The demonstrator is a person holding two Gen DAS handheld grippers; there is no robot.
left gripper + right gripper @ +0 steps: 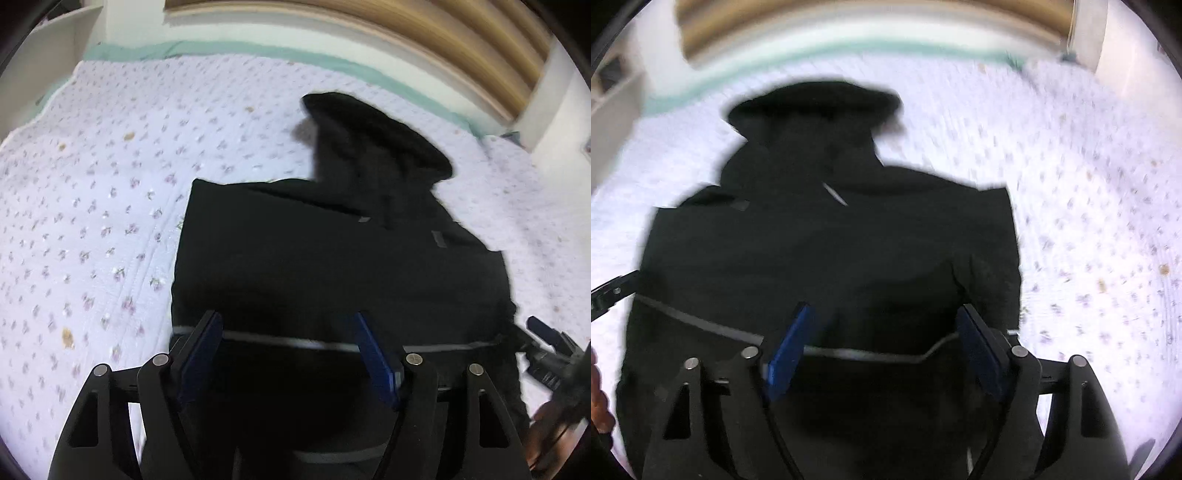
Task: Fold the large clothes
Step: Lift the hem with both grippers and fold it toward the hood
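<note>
A large black hooded jacket [332, 251] lies flat on the bed, hood [376, 125] at the far end, sides folded in. A grey reflective stripe [280, 339] runs across it near the hem. My left gripper [288, 321] is open above the hem on the left part, its blue pads apart. In the right wrist view the jacket [827, 240] fills the middle, and my right gripper [886, 314] is open above the hem stripe [864, 354]. Neither gripper holds cloth. The right gripper also shows in the left wrist view [550, 350].
The bed is covered by a pale lilac quilt with small flowers [92, 221], also seen in the right wrist view [1089, 221]. A wooden headboard [443, 33] and a white wall lie behind. A white shelf [613, 103] stands at the far left.
</note>
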